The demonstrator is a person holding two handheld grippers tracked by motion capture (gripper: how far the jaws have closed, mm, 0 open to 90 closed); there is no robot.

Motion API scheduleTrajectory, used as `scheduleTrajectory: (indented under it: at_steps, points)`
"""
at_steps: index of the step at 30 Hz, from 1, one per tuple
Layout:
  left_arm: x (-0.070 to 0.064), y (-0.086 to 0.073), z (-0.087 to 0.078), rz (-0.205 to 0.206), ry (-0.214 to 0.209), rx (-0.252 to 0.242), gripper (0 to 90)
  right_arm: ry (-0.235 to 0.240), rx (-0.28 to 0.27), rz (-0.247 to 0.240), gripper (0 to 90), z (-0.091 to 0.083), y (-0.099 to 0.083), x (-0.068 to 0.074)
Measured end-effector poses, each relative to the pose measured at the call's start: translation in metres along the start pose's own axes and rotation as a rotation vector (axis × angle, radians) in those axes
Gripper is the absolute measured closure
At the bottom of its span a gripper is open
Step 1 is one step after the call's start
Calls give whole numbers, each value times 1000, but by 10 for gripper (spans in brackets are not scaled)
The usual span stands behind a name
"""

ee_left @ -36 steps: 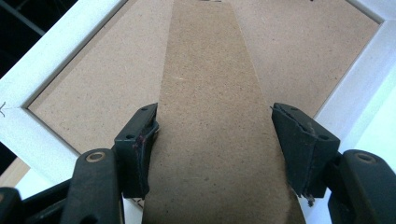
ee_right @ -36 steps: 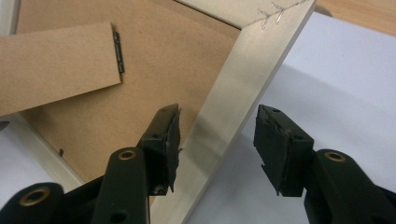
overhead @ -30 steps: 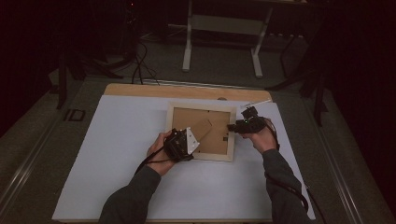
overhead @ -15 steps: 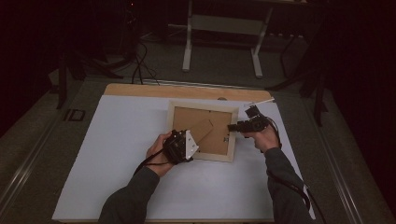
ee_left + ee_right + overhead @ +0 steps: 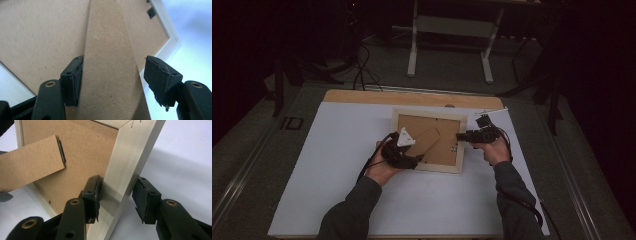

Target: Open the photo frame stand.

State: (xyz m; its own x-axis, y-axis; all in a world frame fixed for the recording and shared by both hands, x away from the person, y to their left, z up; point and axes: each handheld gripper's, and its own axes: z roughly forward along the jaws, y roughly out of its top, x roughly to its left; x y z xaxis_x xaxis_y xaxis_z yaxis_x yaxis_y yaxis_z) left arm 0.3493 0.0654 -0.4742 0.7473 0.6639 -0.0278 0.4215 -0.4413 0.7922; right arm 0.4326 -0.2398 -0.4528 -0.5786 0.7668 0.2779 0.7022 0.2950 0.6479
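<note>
Scene: a picture frame [image 5: 430, 140] lies face down on the white worktop [image 5: 332, 165], its brown backing board up.
Stand: the hinged easel leg [image 5: 110, 65] rises off the backing board, swung partway out.
Left tongs: my left tongs [image 5: 408, 156] sit at the frame's near left corner, jaws spread around the leg; one pad touches its edge, the other stands clear.
Right tongs: my right tongs [image 5: 117, 195] straddle the frame's pale right rail [image 5: 127, 170], jaws spread, the inner pad against the rail, the outer one apart from it.
Hinge: a small dark hinge [image 5: 61, 151] joins the leg to the board.
Risk: I judge the leg may slip free, because nothing pinches it yet.
Risk: the frame may slide or tip on the smooth sheet if I push the leg before my right tongs close.
Risk: forcing the leg too far could strain the hinge.
</note>
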Motion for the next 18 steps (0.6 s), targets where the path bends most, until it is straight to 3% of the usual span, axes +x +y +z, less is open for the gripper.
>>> scheduleTrajectory:
  at_steps: [1, 3, 4, 10, 18]
  points:
    - [5, 0, 0, -48, -38, -2, 369, 0, -2, 2, 575, 0, 0, 0]
    - [5, 0, 0, -48, -38, -2, 395, -1, -3, 2, 575, -1, -1, 1]
    - [13, 0, 1, -114, -72, 36, 468, -5, -8, -5, 574, -1, -1, 2]
    - [14, 2, -1, -109, -80, 52, 539, -16, -22, -21, 577, -4, -3, 5]
    - [10, 4, -3, -102, -78, 35, 596, -39, -59, -19, 587, -8, -7, 8]
